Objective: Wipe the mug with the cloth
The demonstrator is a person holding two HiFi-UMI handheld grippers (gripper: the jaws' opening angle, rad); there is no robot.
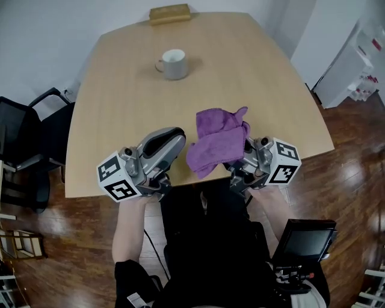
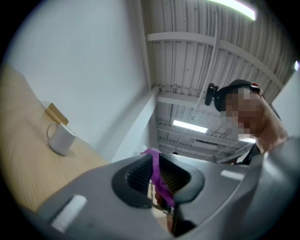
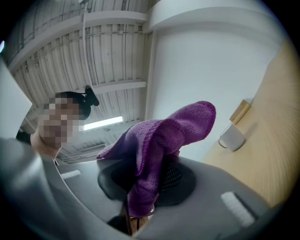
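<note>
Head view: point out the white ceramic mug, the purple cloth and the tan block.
White ceramic mug [image 1: 175, 68]: head view, side wall.
Purple knitted cloth [image 1: 213, 141]: head view, bunched middle.
Tan rectangular block [image 1: 170, 13]: head view, top face.

Tips of right tongs [image 1: 239, 151] beneath purple cloth [image 1: 212, 141]

Mug [image 1: 174, 64] was a plain off-white one, standing upright on the far half of the table [image 1: 120, 108], with its handle sticking out to the left in the head view. The cloth [image 1: 215, 141] was a purple knit-looking rag, all crumpled and held up over the near edge, well apart from the mug. The right tool [image 3: 150, 180] pinched a thick bunch of it, and the left tool [image 2: 158, 177] had just a thin edge.
</note>
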